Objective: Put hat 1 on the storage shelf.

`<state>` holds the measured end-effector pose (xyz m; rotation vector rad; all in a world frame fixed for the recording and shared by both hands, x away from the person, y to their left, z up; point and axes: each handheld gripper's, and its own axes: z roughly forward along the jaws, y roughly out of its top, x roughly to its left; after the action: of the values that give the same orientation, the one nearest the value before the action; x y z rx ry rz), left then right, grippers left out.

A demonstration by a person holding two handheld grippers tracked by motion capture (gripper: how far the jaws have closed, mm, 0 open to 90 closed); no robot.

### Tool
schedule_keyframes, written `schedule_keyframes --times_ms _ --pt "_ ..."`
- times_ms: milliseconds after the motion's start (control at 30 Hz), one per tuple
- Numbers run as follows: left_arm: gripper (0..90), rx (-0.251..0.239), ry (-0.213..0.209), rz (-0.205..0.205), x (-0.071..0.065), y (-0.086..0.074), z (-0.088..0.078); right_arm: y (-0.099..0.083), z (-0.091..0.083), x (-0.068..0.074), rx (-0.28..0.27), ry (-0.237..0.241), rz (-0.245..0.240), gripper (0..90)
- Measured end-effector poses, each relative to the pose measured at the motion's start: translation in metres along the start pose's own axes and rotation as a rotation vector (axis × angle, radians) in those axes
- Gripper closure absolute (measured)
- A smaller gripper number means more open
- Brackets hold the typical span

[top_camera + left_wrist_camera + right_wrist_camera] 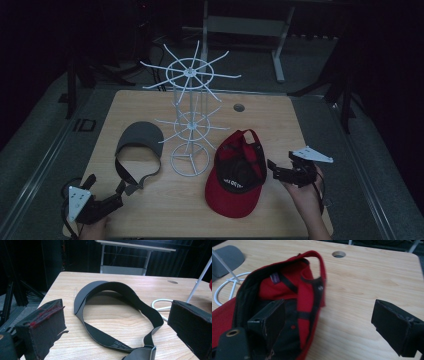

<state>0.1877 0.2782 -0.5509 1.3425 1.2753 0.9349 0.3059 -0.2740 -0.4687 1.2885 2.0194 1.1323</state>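
A white wire rack stands near the middle of the wooden table, with a grey visor lying just to its left and a red cap lying upside down to its right, toward the near edge. The left gripper, at the near left corner, has its jaws spread wide and empty, pointing at the visor's strap. The right gripper, near the right edge, is also spread wide, one jaw seemingly over the cap's rim, though contact is hard to judge in the dim light.

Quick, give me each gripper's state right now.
Left gripper: open, empty, facing the grey visor.
Right gripper: open, holding nothing, beside the red cap.
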Motion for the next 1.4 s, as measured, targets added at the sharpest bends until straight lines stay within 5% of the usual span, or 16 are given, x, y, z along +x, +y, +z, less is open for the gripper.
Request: schedule_keyframes --times_ms 267,367,567,800,1067,1400 --pt "1.5 0.003 0.005 -0.016 0.003 0.000 0.000 0.002 0.044 0.017 0.061 0.023 -0.017 12.5" --pt "1.5 0.015 0.013 -0.009 0.002 0.000 0.000 -0.003 0.068 0.022 0.106 0.000 -0.042 13.4" --pt "1.5 0.027 0.020 -0.009 0.002 0.000 0.000 -0.014 0.086 0.032 0.158 -0.032 -0.075 15.3" --pt "1.5 0.030 0.015 0.004 0.000 0.000 0.000 -0.027 0.102 0.034 0.198 -0.058 -0.108 42.5" --pt "1.6 0.033 0.018 -0.001 0.001 0.000 0.001 -0.026 0.099 0.037 0.215 -0.070 -0.176 84.5" --pt "1.5 0.036 0.010 -0.003 0.001 0.000 0.001 0.005 0.061 0.029 0.072 -0.044 -0.104 86.0"
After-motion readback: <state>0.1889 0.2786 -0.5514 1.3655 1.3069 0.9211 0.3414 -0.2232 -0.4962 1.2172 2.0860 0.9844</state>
